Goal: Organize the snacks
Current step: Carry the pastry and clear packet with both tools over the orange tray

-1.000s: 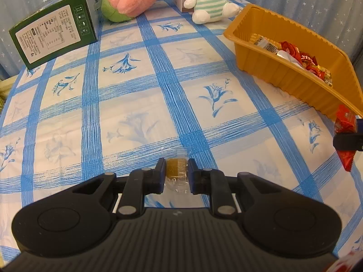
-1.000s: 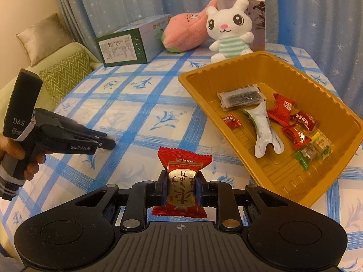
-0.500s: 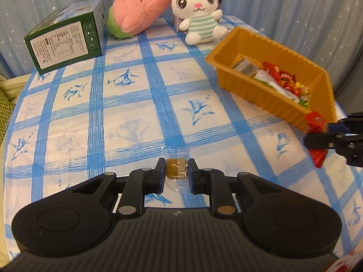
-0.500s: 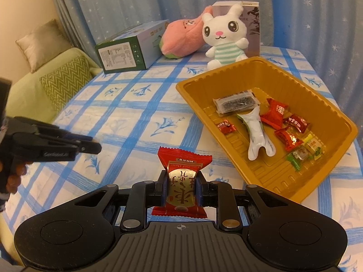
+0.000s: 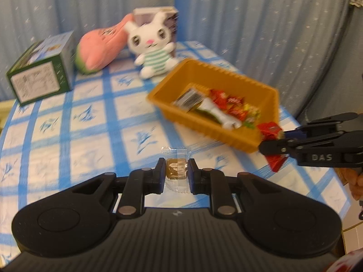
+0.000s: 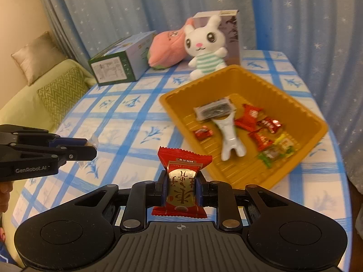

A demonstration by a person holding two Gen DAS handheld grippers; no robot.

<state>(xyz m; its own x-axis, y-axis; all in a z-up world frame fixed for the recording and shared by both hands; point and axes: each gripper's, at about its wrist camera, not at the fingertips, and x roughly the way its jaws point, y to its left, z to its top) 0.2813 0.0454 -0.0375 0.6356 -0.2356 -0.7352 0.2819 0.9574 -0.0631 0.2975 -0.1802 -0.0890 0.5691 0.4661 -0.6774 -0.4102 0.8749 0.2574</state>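
My left gripper (image 5: 176, 171) is shut on a small clear-wrapped brown candy (image 5: 175, 170) and holds it above the tablecloth; it also shows in the right wrist view (image 6: 87, 147) at the left. My right gripper (image 6: 181, 189) is shut on a red snack packet (image 6: 182, 182) with gold lettering, held above the table before the tray's near corner; it shows in the left wrist view (image 5: 272, 144) at the right. The orange tray (image 6: 236, 81) holds several wrapped snacks: red packets (image 6: 248, 120), a white packet (image 6: 230, 137), a dark one (image 6: 214, 111).
A green box (image 6: 118, 63), a pink plush (image 6: 169, 47), a white bunny plush (image 6: 207, 45) and a grey box (image 6: 229, 25) stand at the back of the table. Blue curtains hang behind. A green sofa with cushions (image 6: 54, 86) is at the left. The table edge (image 6: 335, 158) runs at the right.
Both grippers have risen and pulled back with their snacks still held. The views now look from higher, and the two grippers are nearer to each other.
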